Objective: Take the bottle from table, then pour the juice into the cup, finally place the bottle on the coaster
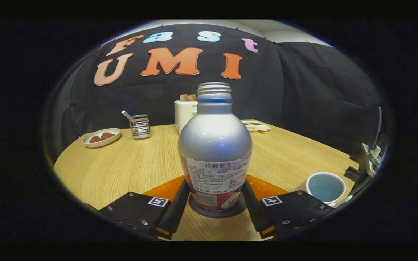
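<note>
A silver bottle [214, 145] with a white label and no cap stands upright between my fingers. Its base rests on a dark round coaster [196, 209], which lies on an orange mat [162, 192]. My gripper [216, 203] is shut on the bottle's lower part, with one finger [176, 210] against each side of the label. A white cup [326, 187] with a pale blue inside stands on the table just right of the right finger.
On the wooden table [129, 163] beyond the bottle are a white plate with brown pieces [101, 137], a wire holder with a utensil [139, 126], a white toaster [185, 112] and a small flat dish [256, 125]. Some equipment [372, 154] stands past the table's right edge.
</note>
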Demonstrator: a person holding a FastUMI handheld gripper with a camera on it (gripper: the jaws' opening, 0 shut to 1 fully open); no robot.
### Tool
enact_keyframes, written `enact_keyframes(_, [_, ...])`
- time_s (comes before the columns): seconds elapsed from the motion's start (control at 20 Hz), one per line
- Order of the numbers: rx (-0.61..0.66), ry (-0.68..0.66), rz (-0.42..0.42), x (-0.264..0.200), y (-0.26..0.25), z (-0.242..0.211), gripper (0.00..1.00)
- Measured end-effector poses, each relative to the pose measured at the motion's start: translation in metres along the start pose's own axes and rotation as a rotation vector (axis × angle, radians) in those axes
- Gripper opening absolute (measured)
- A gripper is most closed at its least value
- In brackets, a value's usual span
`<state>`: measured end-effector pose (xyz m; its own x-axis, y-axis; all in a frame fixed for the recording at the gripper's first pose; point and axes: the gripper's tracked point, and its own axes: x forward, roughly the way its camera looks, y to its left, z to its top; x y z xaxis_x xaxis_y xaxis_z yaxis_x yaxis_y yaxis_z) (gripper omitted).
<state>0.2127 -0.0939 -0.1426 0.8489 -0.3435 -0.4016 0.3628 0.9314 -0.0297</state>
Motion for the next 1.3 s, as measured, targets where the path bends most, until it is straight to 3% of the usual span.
enact_keyframes(0.8, [0.005, -0.022, -0.034, -0.028, -0.008, 0.008, 0.90])
enact_keyframes(1.0, [0.028, -0.060, 0.004, -0.056, -0.005, 0.019, 0.97])
enact_keyframes(1.3, [-0.004, -0.177, 0.098, -0.124, 0.008, 0.046, 0.97])
